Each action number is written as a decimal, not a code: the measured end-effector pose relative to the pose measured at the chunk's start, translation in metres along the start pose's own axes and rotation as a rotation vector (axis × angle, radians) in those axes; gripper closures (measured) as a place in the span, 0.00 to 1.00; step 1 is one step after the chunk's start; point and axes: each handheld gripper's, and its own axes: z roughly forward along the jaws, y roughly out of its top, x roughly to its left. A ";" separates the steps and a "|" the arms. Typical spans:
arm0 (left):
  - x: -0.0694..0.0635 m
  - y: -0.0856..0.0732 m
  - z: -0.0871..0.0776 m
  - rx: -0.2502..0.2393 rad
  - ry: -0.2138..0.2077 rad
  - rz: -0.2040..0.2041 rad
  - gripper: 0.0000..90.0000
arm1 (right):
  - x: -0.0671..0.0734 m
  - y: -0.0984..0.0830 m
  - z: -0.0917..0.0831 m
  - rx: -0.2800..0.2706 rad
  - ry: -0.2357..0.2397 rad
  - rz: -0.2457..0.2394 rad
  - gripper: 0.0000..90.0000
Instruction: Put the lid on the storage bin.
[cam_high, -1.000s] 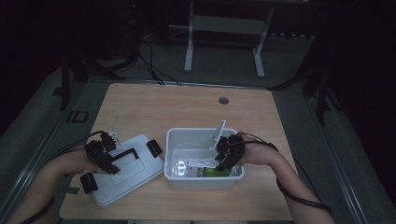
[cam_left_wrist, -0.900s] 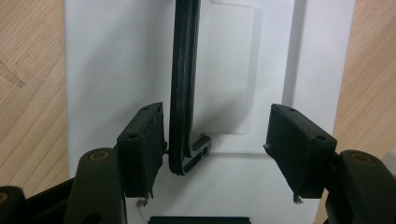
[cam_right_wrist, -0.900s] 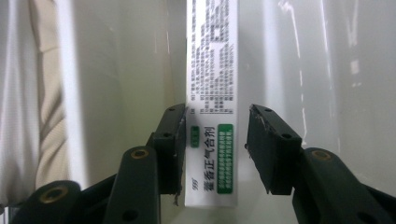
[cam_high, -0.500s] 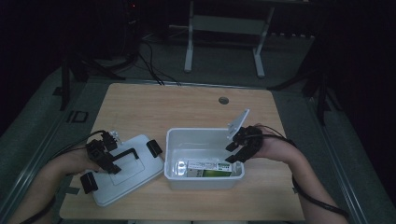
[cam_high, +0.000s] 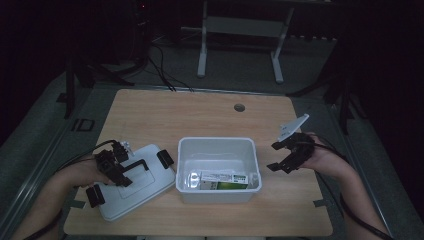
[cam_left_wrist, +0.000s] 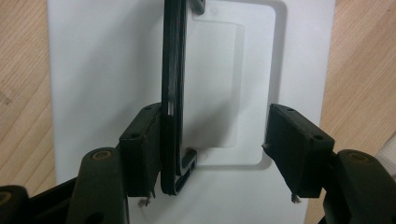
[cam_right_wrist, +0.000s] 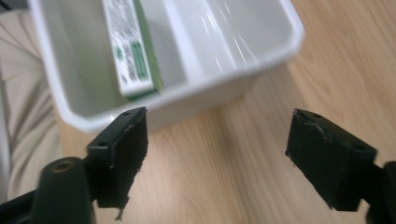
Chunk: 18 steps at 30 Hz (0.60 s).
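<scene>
A white bin (cam_high: 217, 141) stands mid-table with a green and white box (cam_high: 222, 180) lying in it along the near wall. Its white lid (cam_high: 145, 192) lies flat to the left. My left gripper (cam_high: 112, 167) hovers over the lid's raised black handle (cam_left_wrist: 173, 70); the handle stands between the jaws of that gripper (cam_left_wrist: 215, 112), against one pad and clear of the other. My right gripper (cam_high: 275, 156) is just right of the bin, above the wood. Its jaws (cam_right_wrist: 222, 116) have just been opening and stand wide with nothing between them; the bin (cam_right_wrist: 261, 60) and box (cam_right_wrist: 128, 51) lie ahead.
The wooden table (cam_high: 165, 115) has a round cable hole (cam_high: 239, 107) near its far edge. Behind it on the dark floor are a metal stand's legs (cam_high: 202, 55) and cables. Black clips sit at the lid's ends (cam_high: 165, 157).
My right gripper has come out of the bin and moved right and up, and its jaws have widened. The box stays in the bin. The left gripper has not moved.
</scene>
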 end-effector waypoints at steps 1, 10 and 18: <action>0.000 0.001 0.000 -0.002 0.005 0.001 0.43 | -0.002 -0.004 0.001 0.003 -0.007 0.008 0.19; 0.001 0.008 0.000 -0.022 -0.006 -0.004 0.50 | -0.016 -0.049 0.029 0.119 -0.027 0.098 0.22; 0.002 0.020 0.002 0.018 0.004 0.028 0.64 | -0.021 -0.070 0.047 0.195 -0.052 0.122 0.26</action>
